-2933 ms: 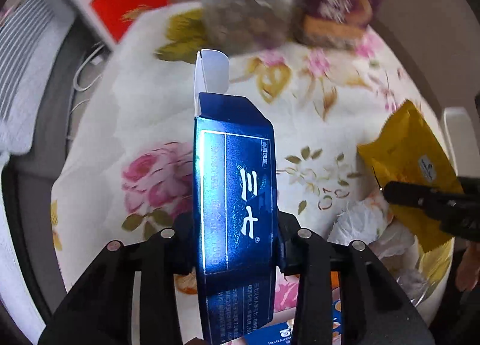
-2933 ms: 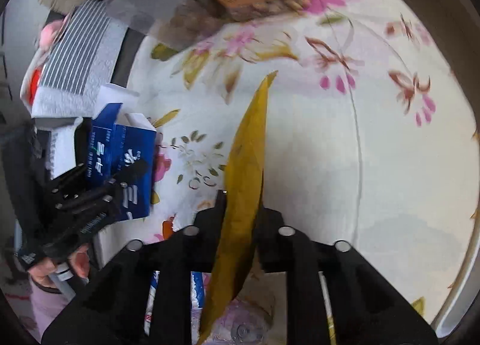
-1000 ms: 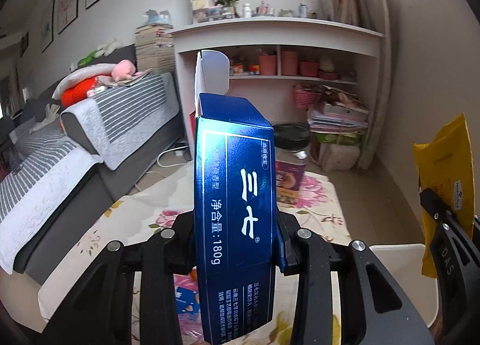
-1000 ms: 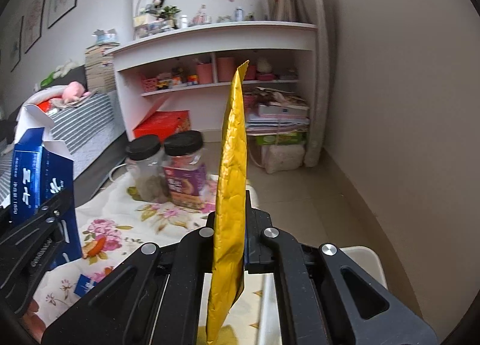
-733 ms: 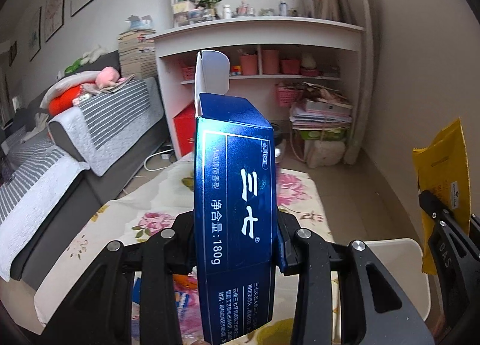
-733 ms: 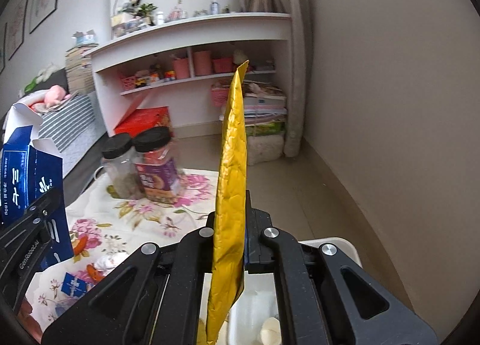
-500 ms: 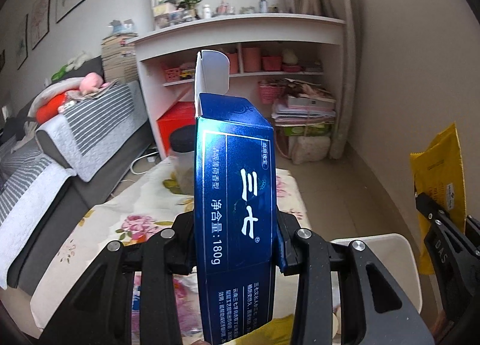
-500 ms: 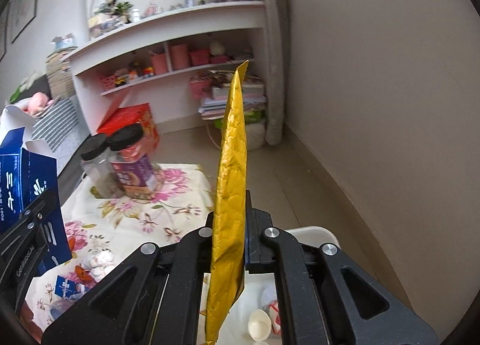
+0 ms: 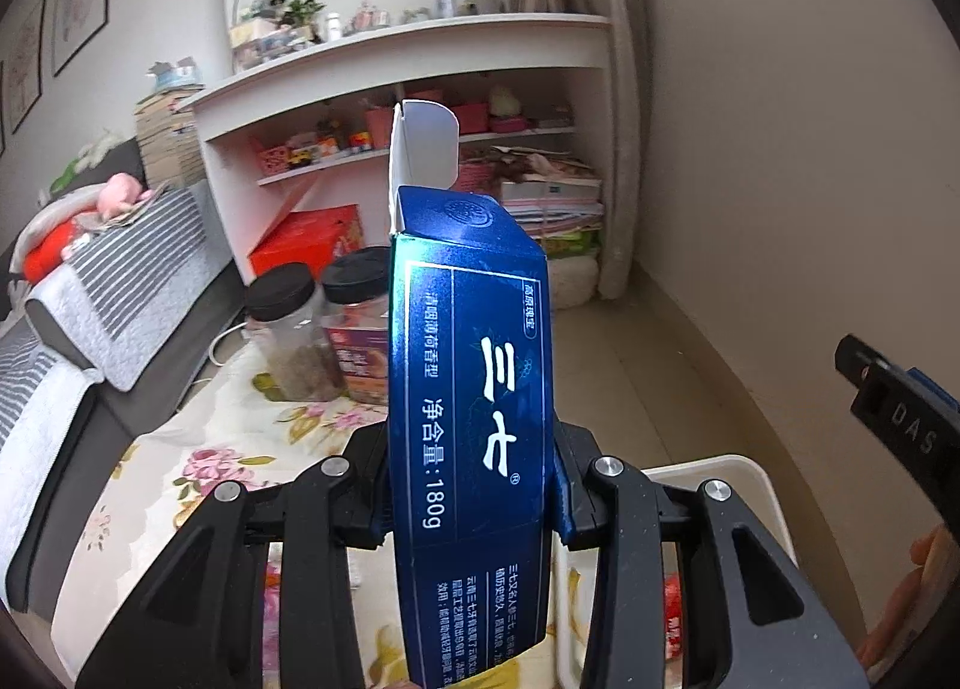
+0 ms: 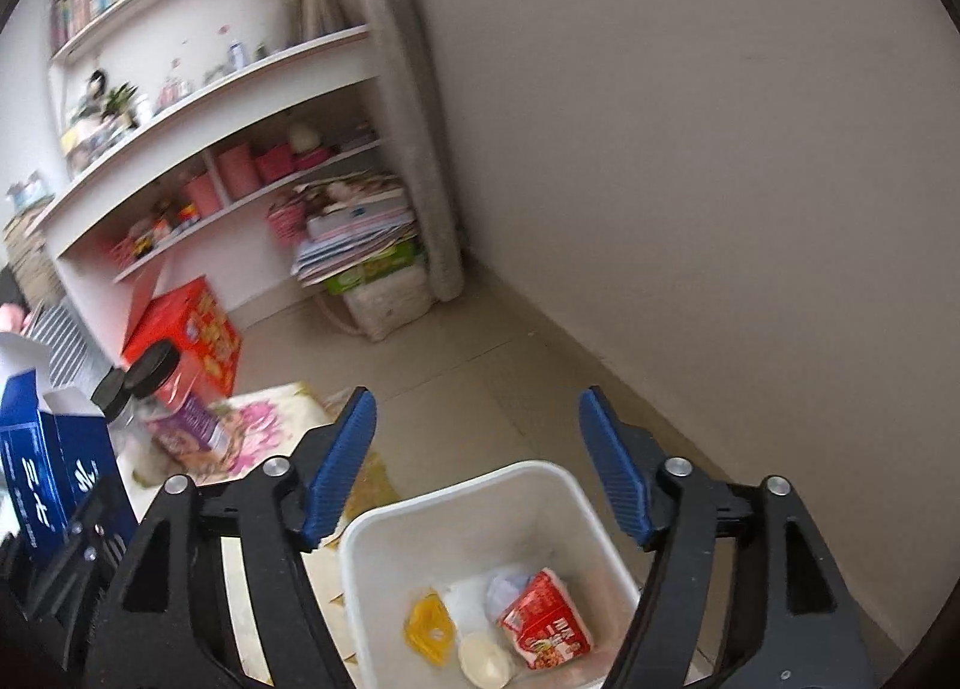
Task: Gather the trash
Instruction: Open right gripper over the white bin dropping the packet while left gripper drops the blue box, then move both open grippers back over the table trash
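— Left tool [image 9: 471,485]?
— Clamped on a blue toothpaste box [image 9: 471,419], upright between both fingers [image 9: 372,485], white top flap open and standing up. Marked 180g on the front.

— And beneath it?
— Floral-clothed counter [image 9: 180,473] at lower left, white trash bin [image 9: 750,485] at lower right, just beside the counter's edge. Box held above the seam between the two, bottom end out of frame.

— Right tool [image 10: 477,464]?
— Spread wide, nothing between the blue pads [image 10: 339,473]. Poised directly over the white trash bin [image 10: 384,533], bin mouth framed between the two fingers.

— Inside the bin?
— Yellow wrapper [image 10: 429,626] lying flat at the bottom, a red snack packet [image 10: 546,620] to its right, a pale round piece [image 10: 483,659] between and below them, a crumpled whitish bit [image 10: 504,590] behind the packet.

— Anything else on the counter?
— Two black-lidded jars [image 9: 318,329] side by side at the far end, well apart from the bin. Behind them, on the floor, a red carton [image 9: 312,239] against the white shelving [image 9: 420,65].

— Left tool from the right camera?
— Visible at far left [image 10: 60,539], blue box [image 10: 48,467] upright in it, beside the jars [image 10: 162,395].
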The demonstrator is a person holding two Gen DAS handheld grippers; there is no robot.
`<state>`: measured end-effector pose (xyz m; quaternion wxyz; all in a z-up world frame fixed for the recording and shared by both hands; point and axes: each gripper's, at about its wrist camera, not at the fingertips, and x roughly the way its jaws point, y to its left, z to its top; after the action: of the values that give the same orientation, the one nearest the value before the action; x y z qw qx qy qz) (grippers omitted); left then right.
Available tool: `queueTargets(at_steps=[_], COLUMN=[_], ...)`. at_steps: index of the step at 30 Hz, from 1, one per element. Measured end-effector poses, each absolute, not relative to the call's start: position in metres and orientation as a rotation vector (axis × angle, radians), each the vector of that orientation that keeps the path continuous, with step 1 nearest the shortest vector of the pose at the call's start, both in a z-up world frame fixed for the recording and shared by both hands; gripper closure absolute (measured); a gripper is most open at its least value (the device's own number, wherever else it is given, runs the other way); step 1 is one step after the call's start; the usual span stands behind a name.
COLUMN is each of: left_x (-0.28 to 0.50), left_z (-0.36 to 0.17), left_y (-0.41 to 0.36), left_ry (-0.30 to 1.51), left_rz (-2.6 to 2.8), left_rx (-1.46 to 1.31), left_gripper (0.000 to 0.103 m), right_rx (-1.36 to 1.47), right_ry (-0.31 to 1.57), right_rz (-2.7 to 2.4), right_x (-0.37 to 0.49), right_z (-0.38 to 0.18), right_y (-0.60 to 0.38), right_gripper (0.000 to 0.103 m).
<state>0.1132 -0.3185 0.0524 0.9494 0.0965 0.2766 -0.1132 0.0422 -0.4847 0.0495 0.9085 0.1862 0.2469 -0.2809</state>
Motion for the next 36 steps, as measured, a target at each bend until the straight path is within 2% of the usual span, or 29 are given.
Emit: queueTargets(at_steps=[3, 13, 14, 15, 17, 25, 32, 36], left_x=[0.113, 0.115, 0.115, 0.115, 0.115, 0.112, 0.116, 0.120], left_z=[0.049, 0.035, 0.034, 0.032, 0.031, 0.028, 0.038, 0.043], left_y=[-0.334, -0.380, -0.384, -0.388, -0.392, -0.386, -0.362, -0.343], left_ry=[0.571, 0.627, 0.635, 0.644, 0.657, 0.646, 0.598, 0.590], left_rz=[-0.257, -0.345, -0.352, -0.361, -0.371, -0.352, -0.267, -0.207], left_rx=[0.211, 0.247, 0.250, 0.249, 0.245, 0.252, 0.202, 0.165], left_gripper=[0.065, 0.063, 0.057, 0.046, 0.038, 0.033, 0.016, 0.014], right_rx=[0.407, 0.435, 0.429, 0.420, 0.409, 0.365, 0.277, 0.237], right_ry=[0.485, 0.417, 0.410, 0.401, 0.388, 0.356, 0.381, 0.412], right_rz=[-0.626, -0.768, -0.780, -0.794, -0.813, -0.864, -0.876, -0.859], right_x=[0.033, 0.008, 0.007, 0.006, 0.004, 0.001, 0.011, 0.022], right_z=[0.051, 0.055, 0.056, 0.056, 0.058, 0.062, 0.058, 0.054], right_y=[-0.495, -0.521, -0.522, -0.522, -0.523, -0.519, -0.504, -0.490], right_gripper=[0.025, 0.014, 0.013, 0.011, 0.008, 0.007, 0.007, 0.007])
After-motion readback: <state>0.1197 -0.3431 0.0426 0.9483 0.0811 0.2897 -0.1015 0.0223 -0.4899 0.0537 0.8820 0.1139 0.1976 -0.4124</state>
